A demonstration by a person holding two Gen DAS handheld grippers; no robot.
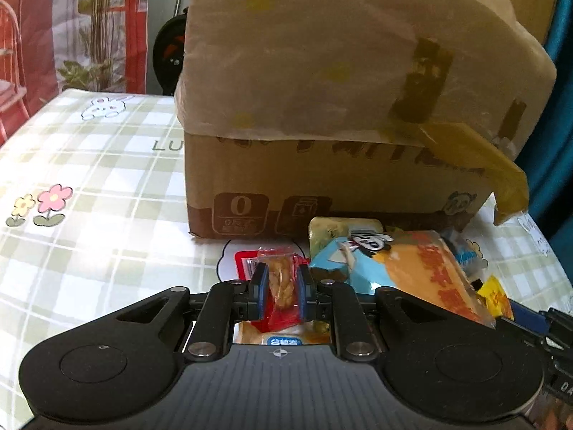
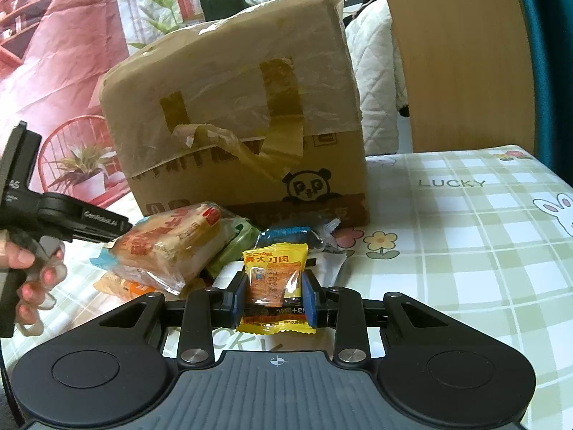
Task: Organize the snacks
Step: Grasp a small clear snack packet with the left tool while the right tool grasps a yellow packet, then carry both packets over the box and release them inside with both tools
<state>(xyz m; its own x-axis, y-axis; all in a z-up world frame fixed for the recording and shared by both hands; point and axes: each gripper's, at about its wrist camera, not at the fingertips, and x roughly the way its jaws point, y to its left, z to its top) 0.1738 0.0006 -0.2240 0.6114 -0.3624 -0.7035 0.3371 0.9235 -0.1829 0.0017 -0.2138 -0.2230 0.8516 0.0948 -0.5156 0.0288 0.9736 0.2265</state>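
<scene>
Now the left gripper (image 1: 281,288) is clamped on a small red packet (image 1: 283,286), its blue pads pressing both sides of the clear wrapper with a tan snack inside. That packet hangs between the fingers just above the pile of snacks in front of the box (image 1: 333,165). Under the gripper a pale packet (image 1: 283,337) with a blue label shows through the gap.

Right of the red packet lies a bread bag (image 1: 404,272), blue and orange, leaning on a green packet (image 1: 340,229) that touches the box's front wall. A yellow corner of another packet (image 1: 496,295) shows at the right edge of the left wrist view.

The right gripper (image 2: 275,299) is closed on a yellow packet (image 2: 275,286) with red print, held upright, the pads on its two side edges. It hangs over the tablecloth (image 2: 465,251), near the pile and beside a blue packet (image 2: 290,238) that lies against the box's lower front.

The box is cardboard, taped, with a loose strip of tape (image 2: 229,143) peeling down its front and a panda mark near its lower right corner. It stands on the checked tablecloth, towards the far edge of the tabletop.

A hand (image 2: 32,276) grips the left gripper's handle at the left of the right wrist view.
</scene>
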